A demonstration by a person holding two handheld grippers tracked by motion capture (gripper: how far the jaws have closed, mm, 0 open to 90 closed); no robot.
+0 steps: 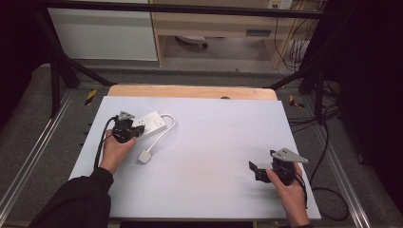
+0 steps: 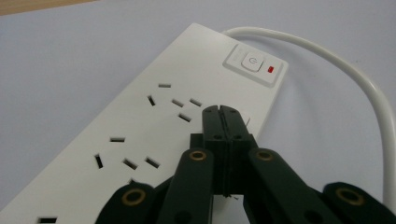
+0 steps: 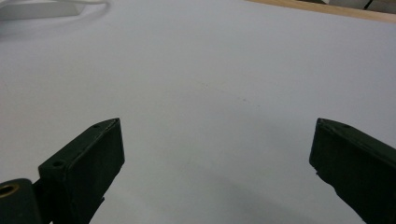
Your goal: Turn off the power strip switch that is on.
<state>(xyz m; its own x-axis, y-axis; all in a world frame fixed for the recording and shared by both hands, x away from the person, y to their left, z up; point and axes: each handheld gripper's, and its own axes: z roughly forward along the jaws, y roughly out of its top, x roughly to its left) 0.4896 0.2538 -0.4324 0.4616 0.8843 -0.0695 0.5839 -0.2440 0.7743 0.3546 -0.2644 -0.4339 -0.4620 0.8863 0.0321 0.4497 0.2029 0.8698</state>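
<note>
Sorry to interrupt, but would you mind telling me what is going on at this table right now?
A person holds a two-jaw gripper in each hand over a white table. The left gripper, jaws shut with nothing between them, sits over a white power strip, its tips near the sockets and below the power button. The strip's cable loops round to its unplugged plug on the table. The right gripper is open over bare table, away from the strip.

On the table [image 1: 214, 142] lie 1 power strip [image 1: 151, 123], its 1 cord [image 1: 164, 133] and 1 plug [image 1: 145, 156].
</note>
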